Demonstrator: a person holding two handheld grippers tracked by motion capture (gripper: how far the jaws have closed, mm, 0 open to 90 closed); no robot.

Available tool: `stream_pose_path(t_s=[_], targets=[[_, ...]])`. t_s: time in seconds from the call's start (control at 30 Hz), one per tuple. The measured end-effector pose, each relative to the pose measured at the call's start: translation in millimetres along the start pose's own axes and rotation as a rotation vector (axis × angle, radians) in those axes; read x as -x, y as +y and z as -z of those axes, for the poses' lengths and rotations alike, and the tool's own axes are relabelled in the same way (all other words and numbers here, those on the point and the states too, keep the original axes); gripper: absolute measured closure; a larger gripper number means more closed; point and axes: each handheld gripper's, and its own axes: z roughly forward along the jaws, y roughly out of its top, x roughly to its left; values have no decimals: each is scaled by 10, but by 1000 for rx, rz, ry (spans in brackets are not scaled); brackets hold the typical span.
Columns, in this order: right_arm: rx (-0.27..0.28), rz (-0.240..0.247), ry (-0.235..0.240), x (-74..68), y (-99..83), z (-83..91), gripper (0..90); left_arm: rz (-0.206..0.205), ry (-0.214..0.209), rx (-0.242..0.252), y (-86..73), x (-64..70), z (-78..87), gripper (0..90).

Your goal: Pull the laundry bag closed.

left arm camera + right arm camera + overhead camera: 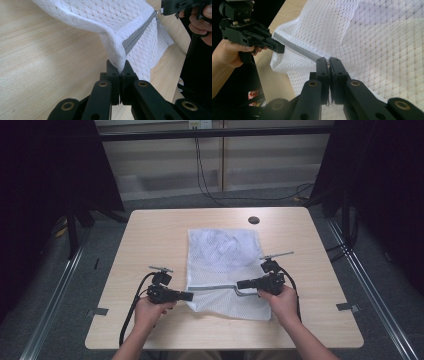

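A white mesh laundry bag (225,252) lies flat in the middle of the wooden table (160,235), with pale crumpled fabric inside its far half. A grey zipper (212,288) runs across its near end. My left gripper (190,296) is shut on the bag's left near edge, at the zipper's end. In the left gripper view the mesh (112,15) is pinched between the jaws of the left gripper (119,65) beside the zipper (136,37). My right gripper (239,284) is shut on the zipper (297,48), its jaws (328,61) closed at the zipper line over the mesh (382,37).
A round dark grommet (254,220) sits near the table's far edge. Black curtains hang at both sides, and cables (210,190) trail on the floor beyond the table. Bare wood lies left and right of the bag.
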Motion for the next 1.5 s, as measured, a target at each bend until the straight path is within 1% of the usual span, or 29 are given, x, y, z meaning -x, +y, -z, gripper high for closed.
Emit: stream_pose_path(t_s=[0.03, 0.1, 0.17, 0.33, 0.37, 0.47, 0.5, 0.53, 0.6, 0.73, 0.77, 0.9, 0.93, 1.03, 1.1, 1.13, 1.17, 1.2, 1.3, 1.33, 1.5], targets=[[-3, -1, 2, 1, -1, 2, 871, -10, 2, -2, 2, -6, 1, 887], [0, -6, 5, 6, -2, 7, 871, -1, 0, 1, 1, 2, -2, 887], [0, -7, 8, 16, -2, 10, 871, -8, 3, -6, 5, 0, 4, 887], [-5, -14, 14, 20, -1, 15, 871, -2, 0, -4, 4, 6, 2, 888], [-6, -14, 13, 22, -1, 15, 871, -2, 7, -3, 4, 10, 1, 887], [-8, -18, 13, 24, 0, 19, 871, -4, 5, -4, 6, 10, 3, 887], [-7, -18, 12, 25, 0, 21, 871, -9, 17, -1, 5, 13, 1, 888], [-6, -14, 5, 26, 0, 22, 871, -7, 3, -7, 6, 8, 6, 888], [-5, -14, 12, 33, 1, 27, 871, -11, 1, -7, 8, 7, 9, 888], [-7, -16, 11, 35, 1, 28, 871, -5, 12, 1, 5, 17, 2, 888], [-8, -15, 11, 35, 1, 26, 871, -5, 0, -5, 7, 11, 6, 888], [-11, -20, 11, 35, 2, 28, 872, -6, -1, -6, 7, 12, 7, 888], [-6, -18, 10, 37, 3, 28, 872, -10, 5, -6, 7, 13, 6, 888], [-14, -19, 10, 35, 1, 25, 872, -14, 4, -5, 8, 9, 9, 888], [-21, -18, 7, 31, 0, 25, 872, -12, 4, -4, 9, 9, 16, 888], [-22, -16, -3, 29, 0, 27, 873, -4, -1, 2, 6, 7, 22, 889], [-25, -18, -13, 28, 1, 35, 873, -10, 5, 1, 6, -7, 34, 889], [-20, -17, -14, 42, 0, 45, 873, 0, -3, 7, -1, -12, 39, 889], [-11, -26, -10, 78, -4, 81, 873, -9, -6, 1, -4, -19, 39, 889], [-11, -26, -10, 80, -5, 85, 873, -1, -3, 2, -2, -8, 36, 888], [-16, -28, -5, 85, -7, 80, 873, 4, -4, 1, 1, -11, 41, 888]])
